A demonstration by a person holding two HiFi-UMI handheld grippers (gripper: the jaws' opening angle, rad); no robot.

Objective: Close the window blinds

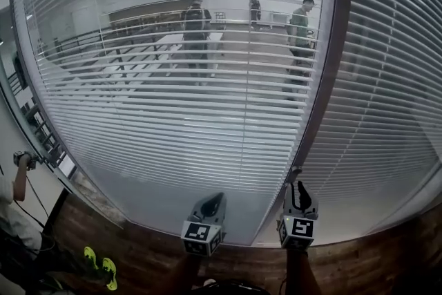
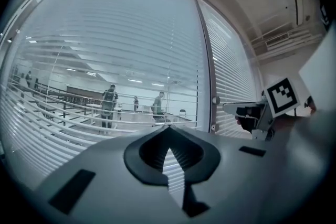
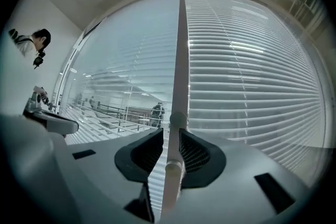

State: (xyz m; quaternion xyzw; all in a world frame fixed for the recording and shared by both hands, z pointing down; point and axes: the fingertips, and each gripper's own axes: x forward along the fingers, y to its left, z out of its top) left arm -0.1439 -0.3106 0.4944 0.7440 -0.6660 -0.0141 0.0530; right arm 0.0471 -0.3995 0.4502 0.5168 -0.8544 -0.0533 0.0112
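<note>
The fingers of my right gripper (image 3: pixel 169 132) stand apart. The thin white plastic tilt wand (image 3: pixel 171 178) hangs upright between them, close to the right pad with a sliver of light at the left one, so I am not pinching it. The fingers of my left gripper (image 2: pixel 168 131), off to the left of the right one, are closed tip to tip on nothing.

Just beyond the right fingers rises the grey vertical frame post (image 3: pixel 181 60). To their left, the white slatted blind with flat-lying slats (image 1: pixel 173 107) lets the hall beyond show through. To their right, the second white slatted blind (image 1: pixel 394 86) has its slats tipped nearly shut.

I judge the step in hand to be tilting the slats by the wand, and the left pane is not yet closed. The next move calls for closing the right fingers on the wand and rolling it about its length, watching which way the slats tip.

Counted: two grippers, one wand, one post, two blinds, and three people beyond the glass (image 1: pixel 197 23).
</note>
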